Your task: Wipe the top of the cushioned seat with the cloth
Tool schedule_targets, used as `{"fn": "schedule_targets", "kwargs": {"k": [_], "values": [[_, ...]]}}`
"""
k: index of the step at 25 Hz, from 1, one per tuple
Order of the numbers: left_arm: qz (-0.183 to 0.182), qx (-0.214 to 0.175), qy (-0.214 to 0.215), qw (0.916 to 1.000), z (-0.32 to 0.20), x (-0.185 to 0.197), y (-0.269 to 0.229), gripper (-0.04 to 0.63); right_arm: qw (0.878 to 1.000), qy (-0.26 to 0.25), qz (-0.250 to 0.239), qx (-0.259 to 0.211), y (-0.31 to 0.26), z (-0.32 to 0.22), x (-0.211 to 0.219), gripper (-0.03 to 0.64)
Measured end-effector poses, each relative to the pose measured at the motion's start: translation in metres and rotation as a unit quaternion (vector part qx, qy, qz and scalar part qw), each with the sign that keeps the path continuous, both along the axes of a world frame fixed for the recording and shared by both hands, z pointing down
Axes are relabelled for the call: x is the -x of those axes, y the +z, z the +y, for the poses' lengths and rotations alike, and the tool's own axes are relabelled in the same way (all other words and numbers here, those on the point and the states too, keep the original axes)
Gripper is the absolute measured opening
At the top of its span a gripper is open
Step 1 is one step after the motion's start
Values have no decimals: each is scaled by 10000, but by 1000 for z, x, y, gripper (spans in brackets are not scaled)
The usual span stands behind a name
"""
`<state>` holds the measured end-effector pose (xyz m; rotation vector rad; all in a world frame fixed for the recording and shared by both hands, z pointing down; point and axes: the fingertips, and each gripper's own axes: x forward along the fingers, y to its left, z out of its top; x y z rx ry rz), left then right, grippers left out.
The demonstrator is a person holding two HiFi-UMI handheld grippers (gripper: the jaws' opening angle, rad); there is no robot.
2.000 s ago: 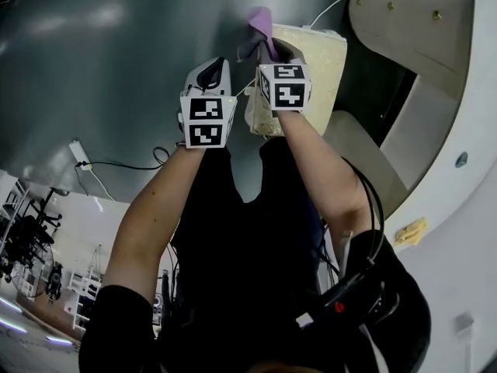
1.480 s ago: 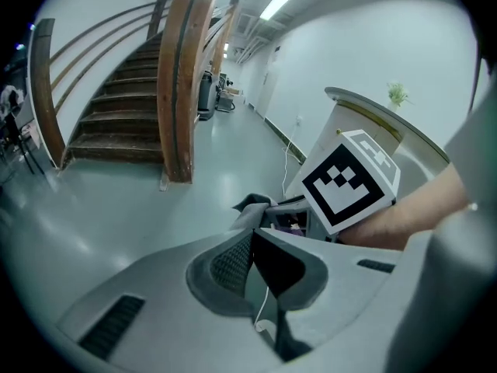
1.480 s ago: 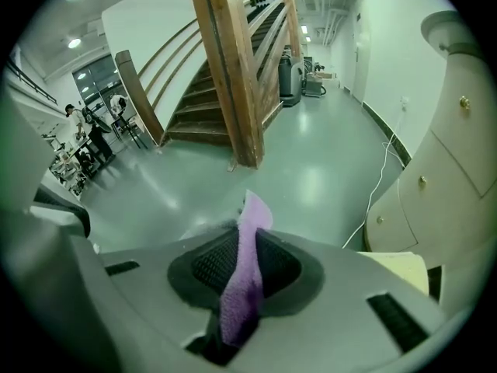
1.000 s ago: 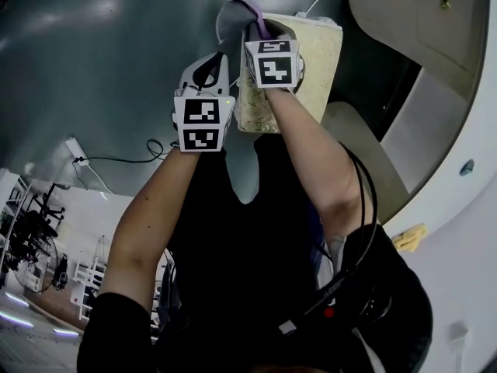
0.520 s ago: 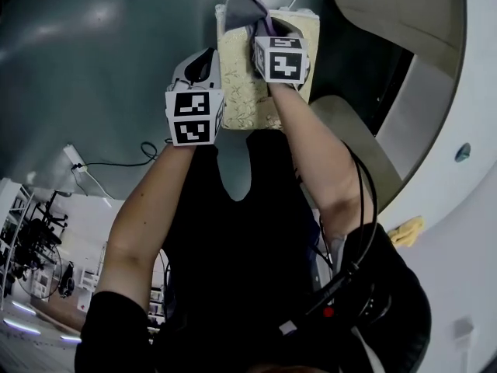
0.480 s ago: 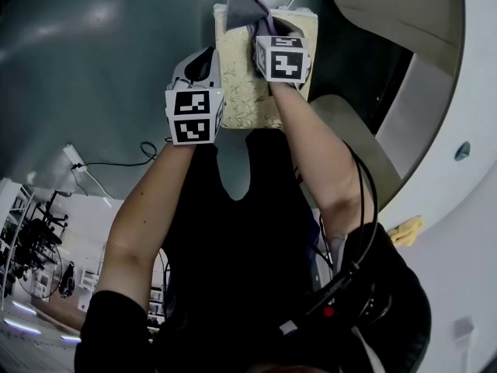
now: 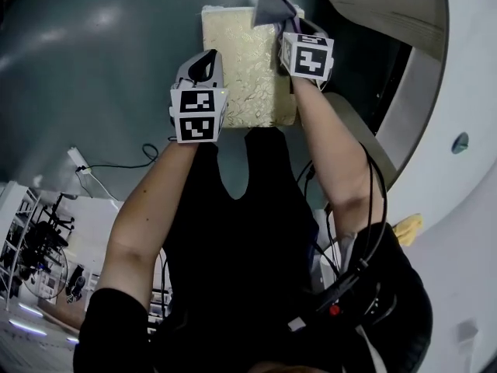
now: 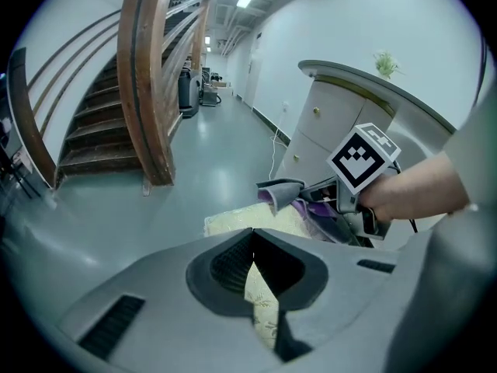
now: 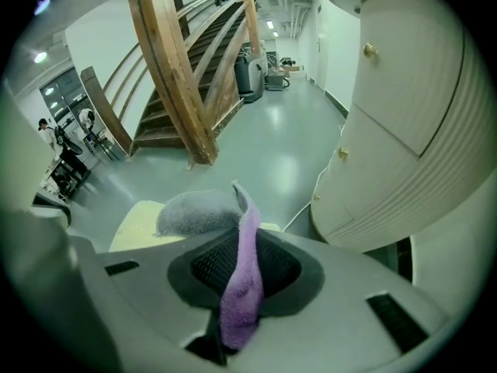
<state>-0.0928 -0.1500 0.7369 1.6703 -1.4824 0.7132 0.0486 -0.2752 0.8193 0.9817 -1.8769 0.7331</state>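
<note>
Head view: right gripper (image 7: 286,28) clenches the cloth (image 7: 273,8) at the seat's (image 7: 248,68) far corner; left gripper (image 7: 206,59) pinches the seat's left edge.

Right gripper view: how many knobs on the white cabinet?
2. The upper knob sits high on the cabinet front; the lower knob is further down, near its left edge. More may be hidden round the curve or out of frame.
</note>
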Motion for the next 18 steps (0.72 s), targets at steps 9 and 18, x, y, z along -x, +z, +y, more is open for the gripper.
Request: {"fn": "schedule_targets", "kwargs": {"k": [9,18], "values": [[194,-97,225,9995,-2,-6,-23,5,9975,607,366,82,-9,-7,-43,69],[250,-199,343,9989,14,39,-44,5,9978,478,-71,-447,-71,27,14,71]]}}
